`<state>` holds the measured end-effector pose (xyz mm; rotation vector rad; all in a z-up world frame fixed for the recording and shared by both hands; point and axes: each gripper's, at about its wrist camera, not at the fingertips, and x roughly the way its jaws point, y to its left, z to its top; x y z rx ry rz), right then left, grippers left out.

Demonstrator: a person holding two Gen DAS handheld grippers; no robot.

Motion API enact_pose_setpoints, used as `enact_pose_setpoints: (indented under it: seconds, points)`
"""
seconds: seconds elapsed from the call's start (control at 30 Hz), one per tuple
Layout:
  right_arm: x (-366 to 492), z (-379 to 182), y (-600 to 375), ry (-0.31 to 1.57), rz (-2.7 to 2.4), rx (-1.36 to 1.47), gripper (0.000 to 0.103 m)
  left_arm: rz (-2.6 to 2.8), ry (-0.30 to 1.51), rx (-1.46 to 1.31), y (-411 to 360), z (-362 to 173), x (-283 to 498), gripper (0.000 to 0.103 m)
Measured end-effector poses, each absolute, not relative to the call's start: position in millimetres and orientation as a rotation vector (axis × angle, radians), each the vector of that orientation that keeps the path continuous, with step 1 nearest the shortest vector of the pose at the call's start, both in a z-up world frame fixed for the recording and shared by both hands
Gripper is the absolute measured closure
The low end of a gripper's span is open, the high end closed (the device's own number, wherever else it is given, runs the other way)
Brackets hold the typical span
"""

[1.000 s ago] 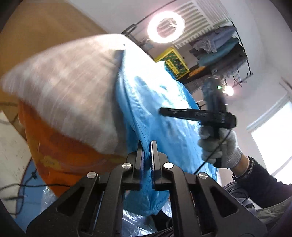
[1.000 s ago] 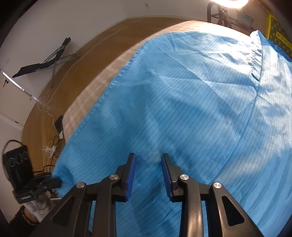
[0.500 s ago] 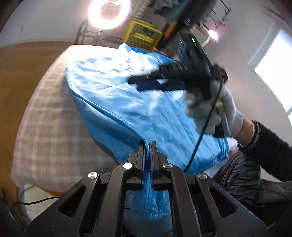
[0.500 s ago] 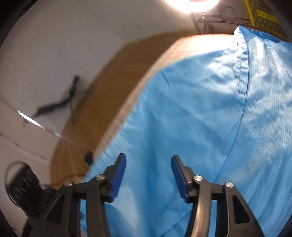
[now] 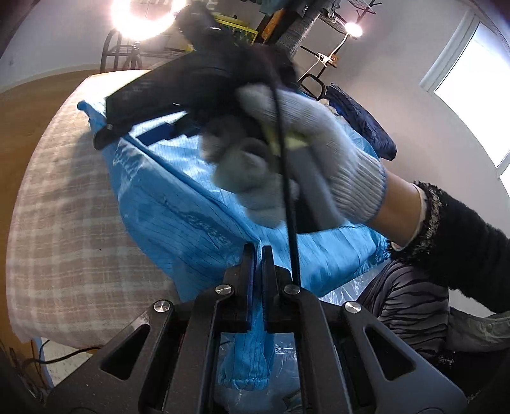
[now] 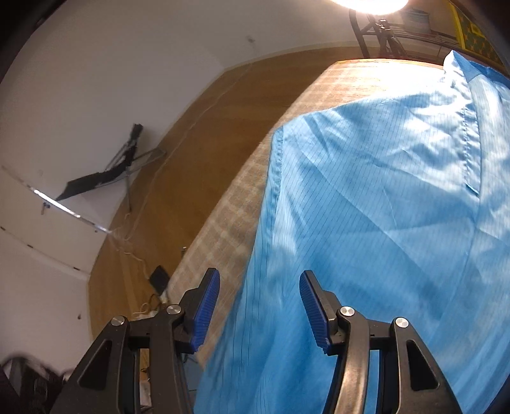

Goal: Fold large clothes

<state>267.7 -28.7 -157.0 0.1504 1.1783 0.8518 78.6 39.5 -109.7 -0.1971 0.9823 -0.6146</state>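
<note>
**A:** Where's the garment in relation to the two tongs?

**B:** The light blue, thin-striped work garment (image 5: 178, 203) is spread over a table draped in a beige and white checked cloth (image 5: 63, 223). The left gripper (image 5: 258, 254) is clamped tight on a fold of the blue fabric near its edge; an elastic-gathered cuff hangs below the pads, off the near side of the table.

**A:** And the other one?

**B:** The right gripper (image 6: 259, 305) is spread about halfway, its jaws having just been opening, with nothing pinched between its blue ribbed pads (image 6: 205, 313). It hangs above the garment's hem side, where blue cloth meets the checked cover (image 6: 223, 235). In the left wrist view it appears blurred, held by a hand in a grey knit glove (image 5: 299, 159) with a fuzzy black sleeve (image 5: 462, 235), a black cable trailing down from it.

**A:** What about the room?

**B:** Brown wooden floor (image 6: 197, 133), white walls, a bright ring lamp (image 5: 142, 19) beyond the table's far end, a yellow crate (image 5: 236, 27) beside it, and a bright window (image 5: 478, 92) at the right.
</note>
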Motion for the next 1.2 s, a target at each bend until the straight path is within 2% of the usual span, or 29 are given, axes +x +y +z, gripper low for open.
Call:
enact_pose_setpoints:
  seconds: [0.17, 0.2, 0.23, 0.3, 0.33, 0.37, 0.4, 0.63, 1.0, 1.2]
  points:
    - [278, -166, -10, 1.159, 0.775, 0.065, 0.048, -0.615, 0.981, -0.186, 37, -111, 72, 0.102]
    - [280, -167, -6, 1.158, 0.769, 0.056, 0.052, -0.616, 0.981, -0.186, 36, -111, 72, 0.102]
    - [282, -169, -1, 1.160, 0.755, 0.042, 0.057, -0.615, 0.980, -0.185, 35, -112, 72, 0.102]
    - [284, -174, 4, 1.177, 0.737, 0.021, 0.088, -0.612, 0.982, -0.181, 34, -114, 71, 0.102]
    - [284, -177, 5, 1.182, 0.724, 0.017, 0.092, -0.613, 0.983, -0.180, 33, -114, 71, 0.102]
    - [284, -180, 6, 1.182, 0.716, 0.019, 0.101, -0.615, 0.985, -0.177, 31, -114, 72, 0.102]
    - [283, -181, 5, 1.180, 0.714, 0.022, 0.103, -0.618, 0.985, -0.173, 30, -115, 71, 0.102]
    - [284, -163, -27, 1.094, 0.716, 0.110, 0.103, -0.634, 0.974, -0.117, 13, -108, 68, 0.102]
    - [265, -136, -158, 0.965, 0.589, 0.433, 0.103, -0.687, 0.939, 0.002, -40, -93, 53, 0.102]
    - [253, -145, -226, 0.962, 0.500, 0.573, 0.103, -0.720, 0.959, 0.072, -74, -99, 43, 0.102]
